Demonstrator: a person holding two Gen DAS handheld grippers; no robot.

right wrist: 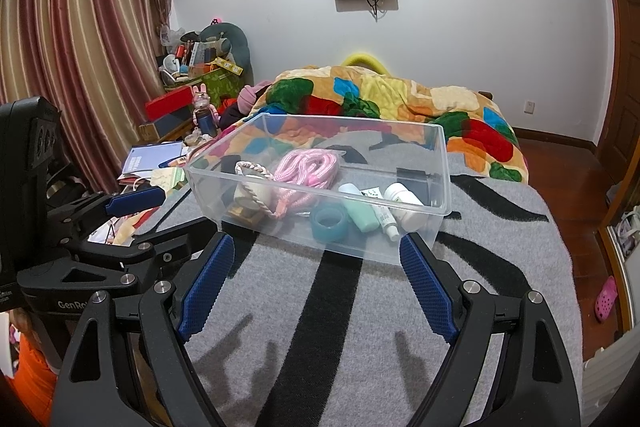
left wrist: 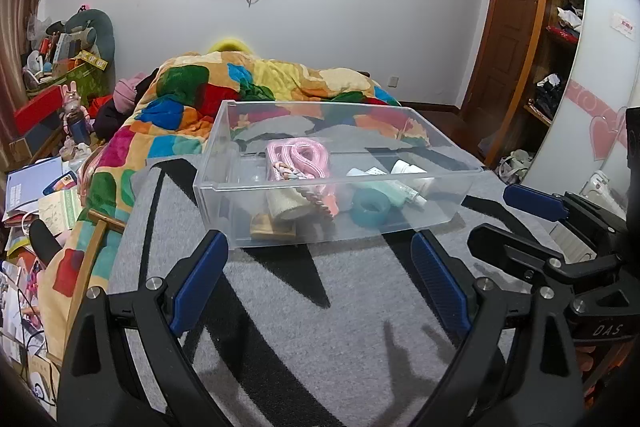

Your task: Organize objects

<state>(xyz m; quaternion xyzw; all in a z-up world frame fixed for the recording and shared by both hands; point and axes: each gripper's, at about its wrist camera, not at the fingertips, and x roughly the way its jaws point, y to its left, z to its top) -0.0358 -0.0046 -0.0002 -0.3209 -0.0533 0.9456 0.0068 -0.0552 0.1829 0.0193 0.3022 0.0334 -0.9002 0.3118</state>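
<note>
Both tongs — left (left wrist: 320, 281), right (right wrist: 316, 283) — gape wide, holding nothing.

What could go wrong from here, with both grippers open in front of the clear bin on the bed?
1. The clear bin sits on a soft grey blanket; pushing or lifting it one-sided with the right gripper might tip it.
2. The teal tape roll, mint tube and white bottle lie loose and could roll or slide.
3. The pink rope is piled loosely; the left gripper could snag a loop.
</note>
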